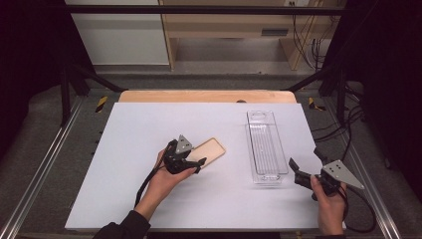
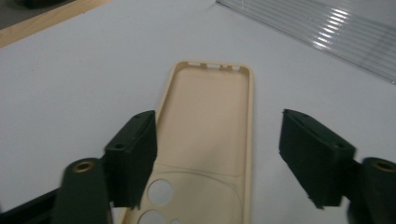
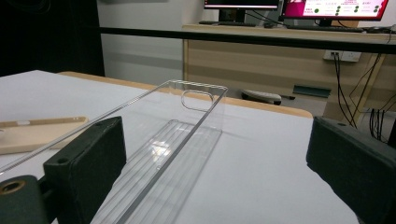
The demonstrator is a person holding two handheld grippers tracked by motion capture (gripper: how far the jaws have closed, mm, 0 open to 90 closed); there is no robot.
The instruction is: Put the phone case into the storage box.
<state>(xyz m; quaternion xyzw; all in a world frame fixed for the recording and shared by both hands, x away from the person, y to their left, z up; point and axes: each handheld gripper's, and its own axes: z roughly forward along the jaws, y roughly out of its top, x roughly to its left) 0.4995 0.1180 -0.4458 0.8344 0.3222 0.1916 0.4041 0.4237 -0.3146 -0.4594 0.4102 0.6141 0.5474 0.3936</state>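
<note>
tabletop under both my tongs | clear tray flat just ahead of my right tongs, which stand wide, nothing between them | beige case lies open side up between my left tongs, half-spread around its camera end, far pad apart from it

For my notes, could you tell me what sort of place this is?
Probably a lab recording bench: a white table inside a black frame, with monitors on a desk behind.
</note>
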